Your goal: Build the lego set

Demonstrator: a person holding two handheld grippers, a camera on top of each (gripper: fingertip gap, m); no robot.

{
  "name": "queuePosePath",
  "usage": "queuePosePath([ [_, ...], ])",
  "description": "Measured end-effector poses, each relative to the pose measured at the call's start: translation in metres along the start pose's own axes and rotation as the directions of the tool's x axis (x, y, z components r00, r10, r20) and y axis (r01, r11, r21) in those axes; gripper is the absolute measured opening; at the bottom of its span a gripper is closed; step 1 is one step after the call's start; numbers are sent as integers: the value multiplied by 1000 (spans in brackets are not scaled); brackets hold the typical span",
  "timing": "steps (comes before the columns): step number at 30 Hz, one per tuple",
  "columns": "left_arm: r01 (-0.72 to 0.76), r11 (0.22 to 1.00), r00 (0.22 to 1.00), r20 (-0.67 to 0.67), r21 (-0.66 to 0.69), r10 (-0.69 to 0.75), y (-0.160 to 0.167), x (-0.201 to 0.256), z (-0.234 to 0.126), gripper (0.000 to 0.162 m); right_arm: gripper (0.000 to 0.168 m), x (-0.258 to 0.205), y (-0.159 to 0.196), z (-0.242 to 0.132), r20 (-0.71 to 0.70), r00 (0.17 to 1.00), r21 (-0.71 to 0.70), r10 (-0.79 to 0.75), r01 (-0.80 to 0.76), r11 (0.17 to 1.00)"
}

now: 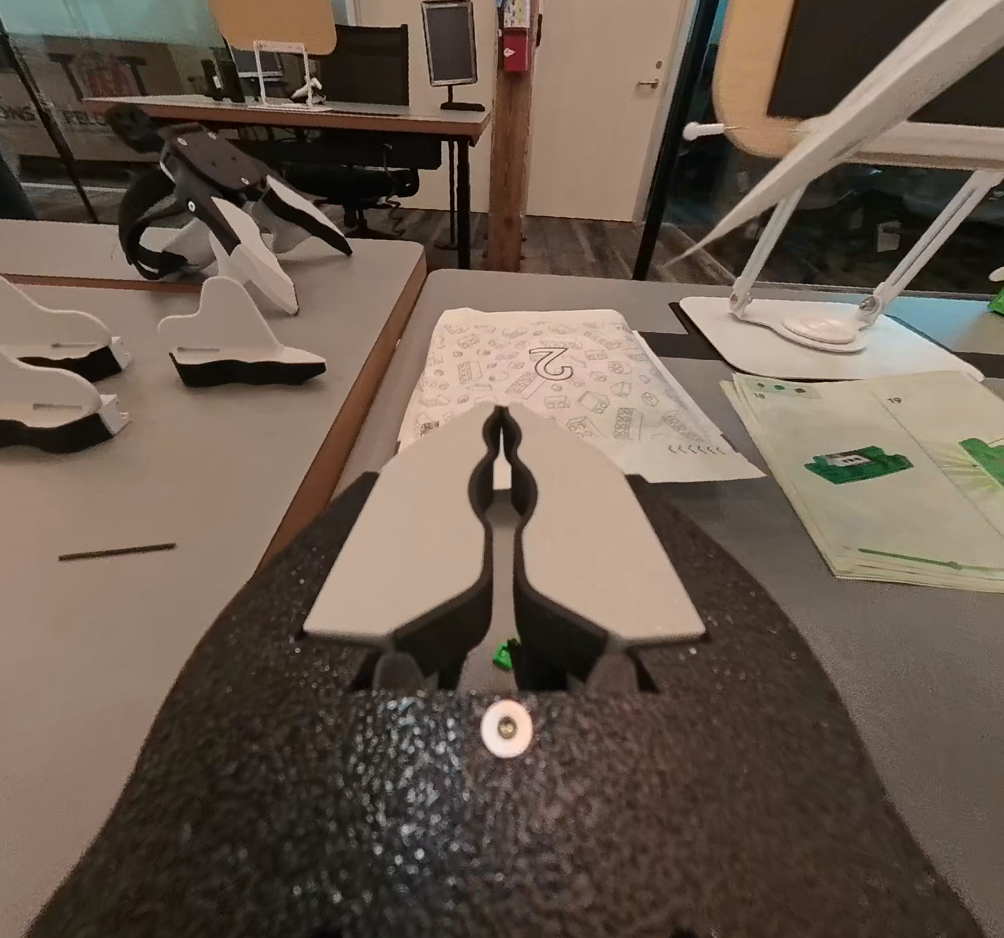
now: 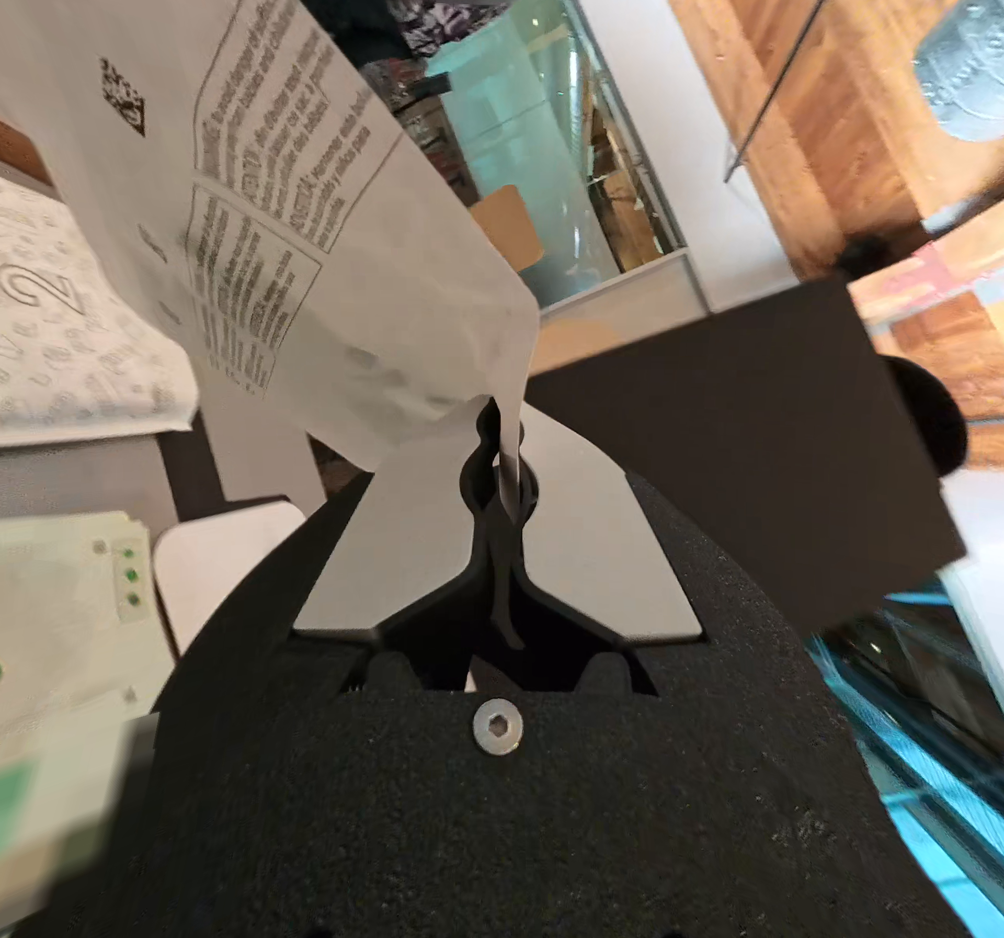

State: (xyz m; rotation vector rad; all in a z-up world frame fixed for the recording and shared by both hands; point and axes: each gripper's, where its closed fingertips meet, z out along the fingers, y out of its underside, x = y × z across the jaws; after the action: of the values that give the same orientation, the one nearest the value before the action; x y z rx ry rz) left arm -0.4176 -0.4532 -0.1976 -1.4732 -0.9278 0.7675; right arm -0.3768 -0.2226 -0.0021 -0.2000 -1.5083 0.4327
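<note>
My left gripper is shut, its tips over the near edge of a white patterned paper bag that lies flat on the grey table. Nothing shows between its fingers. A small green brick shows on the table under the gripper. My right gripper is shut on the edge of another white paper bag with printed text, held up in the air and tilted. The patterned bag also shows at the left of the right wrist view. The open instruction booklet lies to the right, and it also shows in the right wrist view.
A white lamp stand sits behind the booklet, its arm reaching overhead. On the adjoining table to the left lie a spare gripper and several loose white finger parts. A black panel fills the right of the right wrist view. Left tips to right tips: about 30 centimetres. From my right tips it is roughly 30 centimetres to the black panel; from my left, 55 centimetres.
</note>
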Motion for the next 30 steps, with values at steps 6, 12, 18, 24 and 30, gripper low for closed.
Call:
queuePosePath([
  [6,-46,999,999,-6,-7,46,3,6,1,0,0,113,65,-128,-100,993,-178,-58,40,983],
  [12,-39,998,999,-15,-40,38,12,7,2,0,0,214,209,-250,-68,986,-531,-150,91,843],
  [18,-55,996,998,-35,-74,53,18,20,-4,0,0,292,366,-305,-71,969,-701,-238,121,703],
  [24,-113,990,993,-45,-85,110,19,31,-6,0,0,289,442,-361,168,879,-758,-446,404,512],
  [30,-78,993,993,-92,-86,70,21,44,-2,0,34,155,530,-489,348,937,-891,2,330,312],
])
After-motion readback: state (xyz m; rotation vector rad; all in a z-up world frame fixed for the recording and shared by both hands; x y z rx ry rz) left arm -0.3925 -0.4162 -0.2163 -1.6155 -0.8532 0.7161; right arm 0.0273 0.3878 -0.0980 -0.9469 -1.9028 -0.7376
